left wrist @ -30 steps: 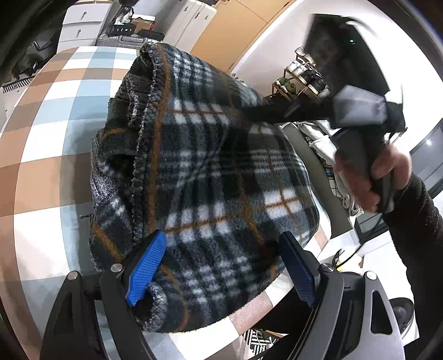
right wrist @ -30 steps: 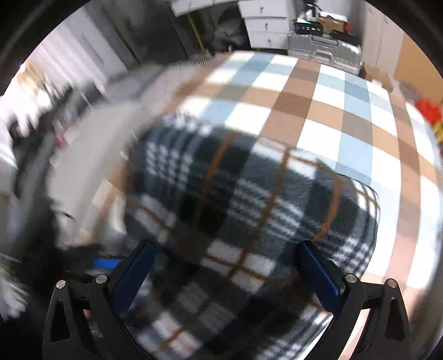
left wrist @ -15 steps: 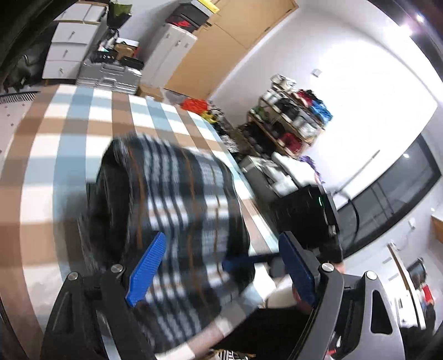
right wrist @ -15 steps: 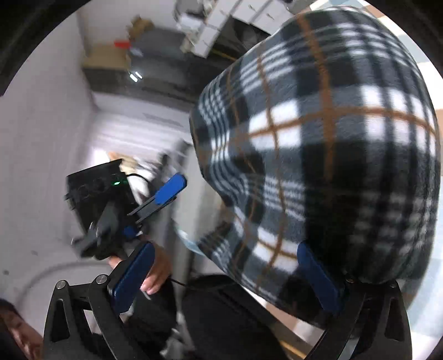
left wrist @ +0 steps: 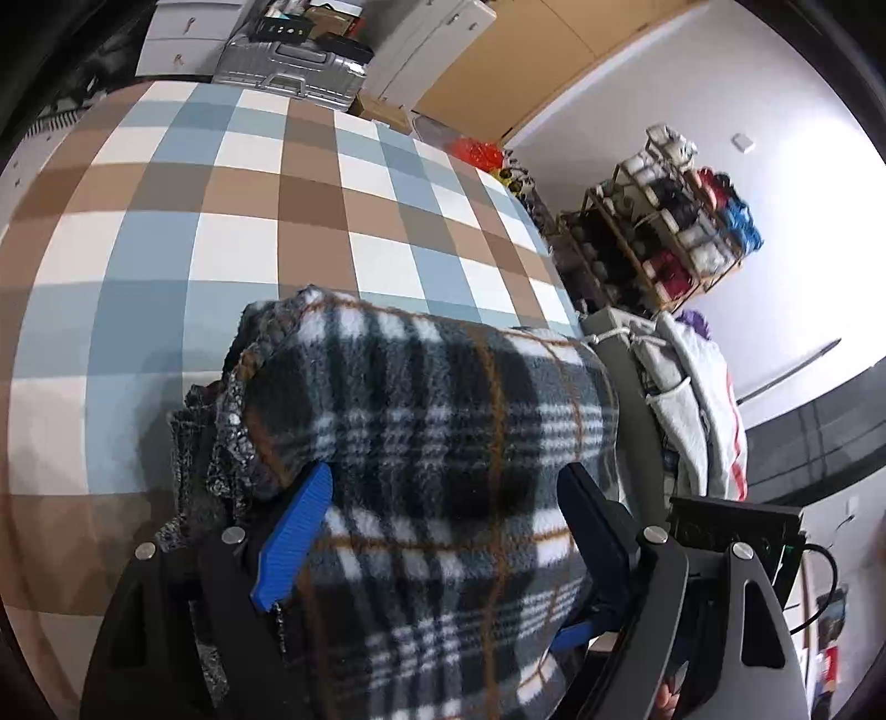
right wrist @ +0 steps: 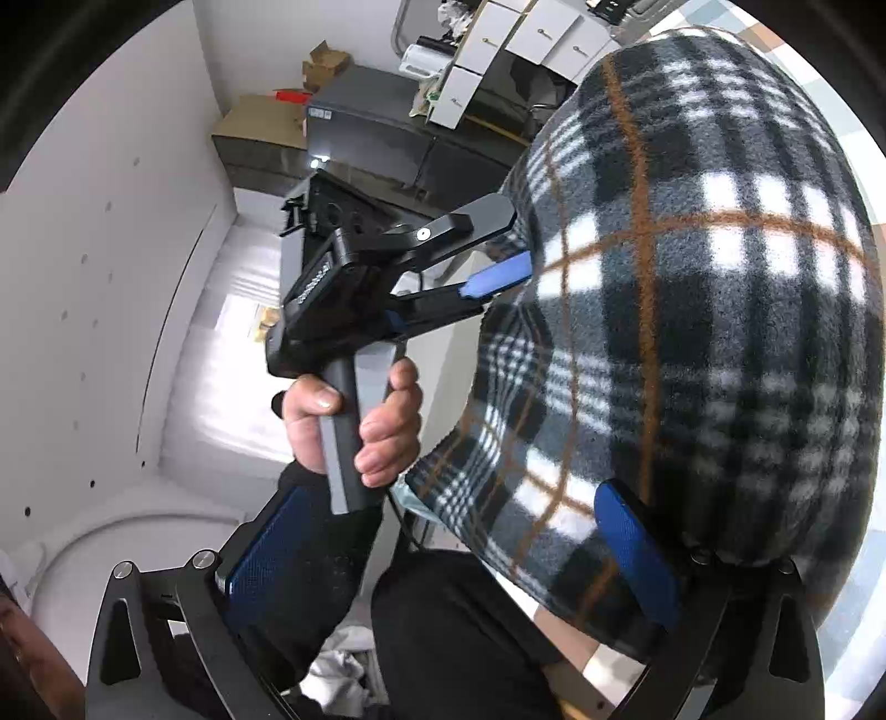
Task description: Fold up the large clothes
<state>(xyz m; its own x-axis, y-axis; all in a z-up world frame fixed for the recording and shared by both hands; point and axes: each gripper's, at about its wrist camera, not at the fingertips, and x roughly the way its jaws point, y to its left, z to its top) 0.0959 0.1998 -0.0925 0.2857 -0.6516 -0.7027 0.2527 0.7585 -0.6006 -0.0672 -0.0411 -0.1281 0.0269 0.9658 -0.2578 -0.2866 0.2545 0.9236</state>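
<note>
A folded plaid fleece garment (left wrist: 454,399) lies as a thick bundle at the near edge of the checked table (left wrist: 232,210). My left gripper (left wrist: 443,531) stands wide open, with the bundle bulging between its blue pads (left wrist: 293,537) and draped over the right one. In the right wrist view the garment (right wrist: 692,288) fills the right side. My right gripper (right wrist: 448,554) is open; its right finger (right wrist: 637,548) sits under the fabric and its left one is free. The left gripper (right wrist: 498,243), held by a hand (right wrist: 382,426), touches the garment's left edge.
A silver suitcase (left wrist: 288,72) and white drawers (left wrist: 183,39) stand beyond the table's far end. A shoe rack (left wrist: 664,221) and a pile of pale clothes (left wrist: 698,399) are to the right. The person's dark trousers (right wrist: 454,637) are close below the garment.
The right wrist view has swung from looking down on the garment to looking sideways along it, with the left gripper now in sight. The left gripper drew back, then came in close to the bundle again.
</note>
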